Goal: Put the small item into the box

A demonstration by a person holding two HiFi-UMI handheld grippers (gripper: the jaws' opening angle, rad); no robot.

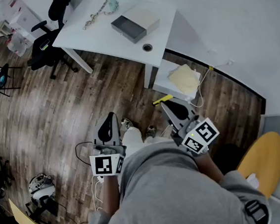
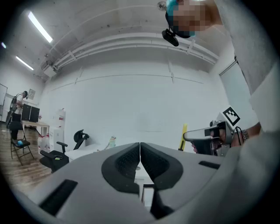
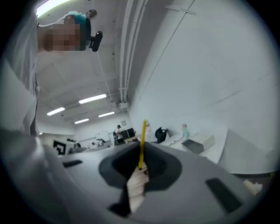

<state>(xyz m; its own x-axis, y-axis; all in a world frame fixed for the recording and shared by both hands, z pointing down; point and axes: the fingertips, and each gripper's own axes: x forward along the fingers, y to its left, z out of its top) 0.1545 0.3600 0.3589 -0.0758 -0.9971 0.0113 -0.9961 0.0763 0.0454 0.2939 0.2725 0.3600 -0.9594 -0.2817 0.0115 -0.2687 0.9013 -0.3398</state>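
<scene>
Our right tongs (image 3: pixel 141 162) were clamped on the yellow strip (image 3: pixel 141 144), low on its length. It looked light, thin and likely to swivel. Our left tongs (image 2: pixel 140 151) were together, empty. The box (image 1: pixel 135 24) lay near the counter's (image 1: pixel 96 31) right edge.

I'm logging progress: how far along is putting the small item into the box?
Done: the right gripper looks shut on a thin yellow item. In hand: it is held over the floor, well short of the table. Left: carry it to the box and drop it in. The left gripper is shut, empty.
</scene>
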